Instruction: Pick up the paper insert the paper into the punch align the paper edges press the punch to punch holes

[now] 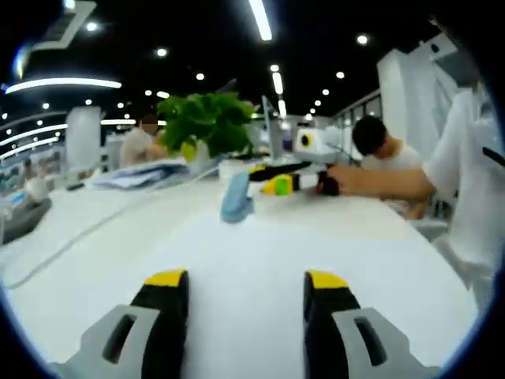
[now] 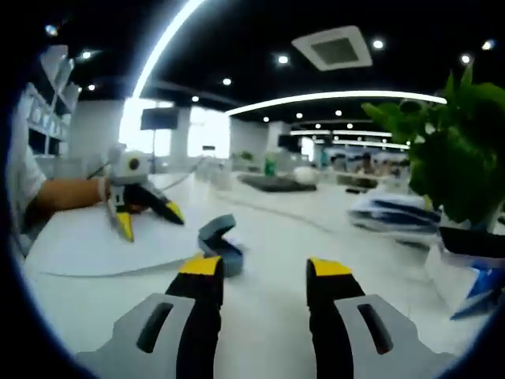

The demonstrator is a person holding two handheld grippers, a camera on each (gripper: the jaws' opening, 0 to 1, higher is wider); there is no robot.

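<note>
Bench inventory, nearest item first.

1. Left hand-held gripper, in its own view: jaws spread, nothing between them, hovering low over the white bench. In the right gripper view the unit at far left, held in a hand, is probably this same one, its yellow tips parted above the paper.
2. Right hand-held gripper: jaws spread, empty, pointed at the punch.
3. Paper: one white sheet lying flat on the bench, left of the punch and apart from it. Not lifted by either tool.
4. Punch, blue, standing on the bench between the two tools. Its lever looks raised, and its slot appears empty, though blur limits this.
5. Plant: green leaves rising from a pale pot; nothing else can be made out in the pot.
6. Loose stack of blue-and-white papers, further back, beside the plant.
7. Seated person, at the far side of the bench.

Status, by my reading: no step is completed. Pick-up, insertion, edge alignment and pressing all remain.
</note>
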